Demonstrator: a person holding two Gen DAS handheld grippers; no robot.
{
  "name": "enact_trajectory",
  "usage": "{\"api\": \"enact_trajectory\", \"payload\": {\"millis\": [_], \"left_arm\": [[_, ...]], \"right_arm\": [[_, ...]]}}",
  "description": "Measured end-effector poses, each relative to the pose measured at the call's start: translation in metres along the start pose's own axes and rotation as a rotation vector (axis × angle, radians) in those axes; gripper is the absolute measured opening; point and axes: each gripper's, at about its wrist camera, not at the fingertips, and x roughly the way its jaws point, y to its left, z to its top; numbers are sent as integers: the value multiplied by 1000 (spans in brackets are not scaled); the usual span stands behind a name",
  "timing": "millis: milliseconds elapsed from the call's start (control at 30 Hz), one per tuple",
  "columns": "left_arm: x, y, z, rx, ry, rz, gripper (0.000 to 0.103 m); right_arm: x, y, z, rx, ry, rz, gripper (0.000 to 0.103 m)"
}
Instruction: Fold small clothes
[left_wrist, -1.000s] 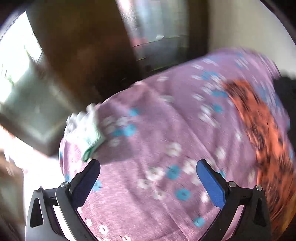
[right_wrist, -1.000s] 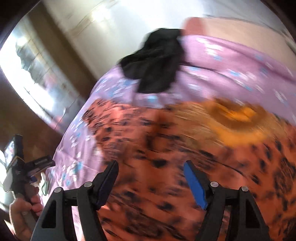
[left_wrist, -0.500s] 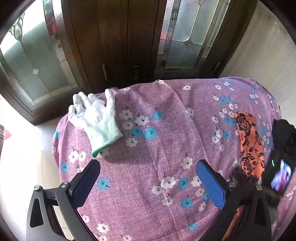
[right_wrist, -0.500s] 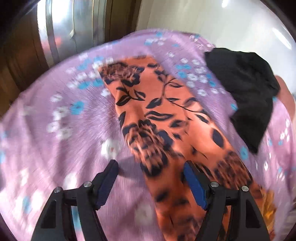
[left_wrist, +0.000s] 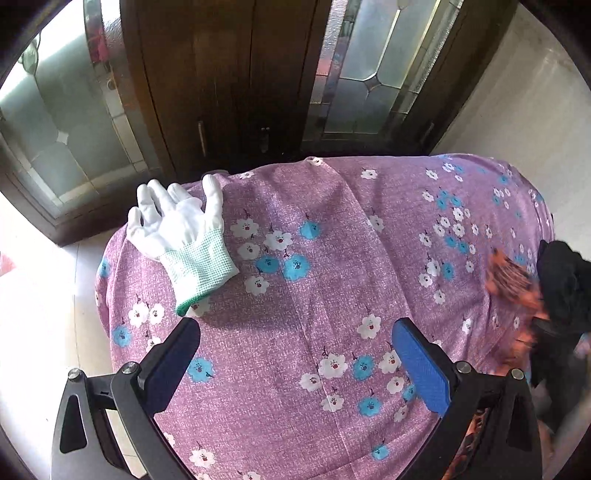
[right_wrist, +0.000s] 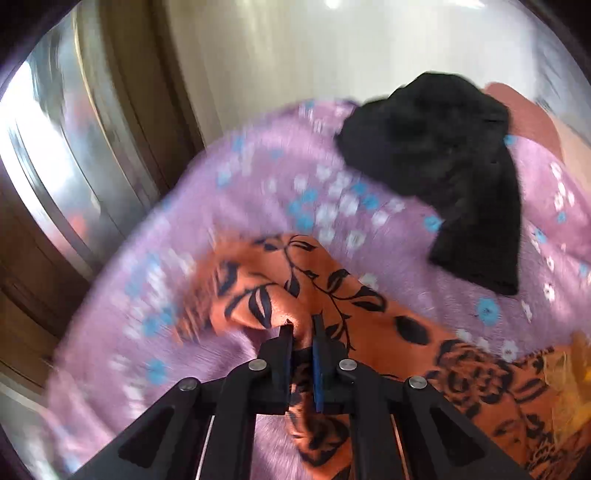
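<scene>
Right wrist: your right hand-held gripper (right_wrist: 303, 326) pinches the orange cloth (right_wrist: 332, 295); left hand-held gripper (left_wrist: 295, 341) gapes over the counter (left_wrist: 332, 229).

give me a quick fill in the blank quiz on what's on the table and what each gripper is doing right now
1. The right hand-held gripper is shut on the ____ floral cloth.
2. The left hand-held gripper is ____ and holds nothing.
3. The white glove lies on the ____ flowered tablecloth.
4. Beyond the floral cloth sits a crumpled ____ garment.

Missing words: orange; open; purple; black
</scene>
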Motion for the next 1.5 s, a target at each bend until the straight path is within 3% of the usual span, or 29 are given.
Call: {"api": "enact_trajectory", "payload": {"millis": [200, 333, 400, 467, 600, 733, 800, 833, 867, 967, 1100, 1300, 1400, 1500], "left_arm": [[-8, -29, -12, 136, -44, 9, 103], [-21, -64, -35, 276, -96, -5, 103], [-28, -83, -50, 341, -121, -16, 103], [-37, -104, -69, 412, -155, -32, 103], [-56, -154, -124, 600, -240, -59, 103], [-61, -194, -176, 784, -290, -54, 103], [-62, -210, -198, 865, -326, -27, 103], [-62, -217, -209, 904, -347, -9, 103], [-62, -221, -217, 930, -362, 5, 103], [-61, -232, -235, 971, -379, 15, 103], [-58, -240, -251, 1019, -401, 32, 103], [-14, -247, -258, 1074, -287, 187, 103], [-16, -248, -262, 1096, -313, 197, 103], [-18, -247, -263, 1101, -337, 220, 103]], "right_arm": [[-145, -91, 2, 168, -233, 193, 9], [-244, -183, -33, 312, -388, 236, 9], [-270, -231, -62, 396, -406, 255, 9], [-282, -275, -95, 471, -390, 231, 9], [-279, -355, -167, 615, -346, 84, 13], [-255, -449, -240, 909, -193, -18, 20], [-259, -477, -272, 1022, -201, 37, 33], [-264, -494, -291, 1087, -222, 69, 59], [-268, -504, -300, 1116, -240, 76, 75], [-291, -520, -316, 1146, -363, 35, 76], [-304, -519, -285, 1038, -421, 70, 76], [-273, -482, -214, 862, -346, 82, 76], [-250, -468, -203, 822, -249, -40, 72], [-245, -481, -220, 923, -175, -205, 67]]}}
